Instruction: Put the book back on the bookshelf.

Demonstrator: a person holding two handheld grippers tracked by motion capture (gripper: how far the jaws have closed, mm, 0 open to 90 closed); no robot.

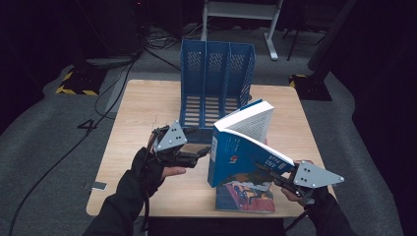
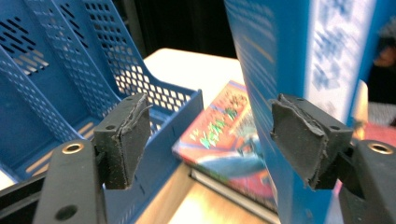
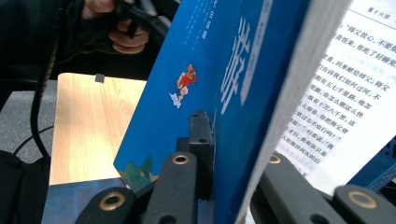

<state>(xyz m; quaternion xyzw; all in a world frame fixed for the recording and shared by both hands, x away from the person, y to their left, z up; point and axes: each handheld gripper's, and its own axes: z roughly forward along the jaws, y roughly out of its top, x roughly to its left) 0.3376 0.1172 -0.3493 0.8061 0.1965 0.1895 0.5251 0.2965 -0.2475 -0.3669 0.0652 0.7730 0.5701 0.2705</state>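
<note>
The right gripper [image 1: 275, 173] is clamped on the lower front part of a thick blue paperback book [image 1: 236, 155] with a cloud-and-figure cover – the jaws pinch the cover and a slab of pages between them. The book stands on its bottom edge, long axis roughly upright but tilted, its spine toward the left gripper [image 1: 199, 153] and its fanned white page block rising away from the right gripper toward the blue perforated plastic three-slot file rack [image 1: 216, 83]. Under it, just ahead of the right gripper, lies a second flat book with a red and blue picture cover [image 1: 246, 196] on the light wooden table [image 1: 142, 113]. The left gripper's jaws stand wide with nothing between them – the upright book's spine just beside its right pad.
</note>
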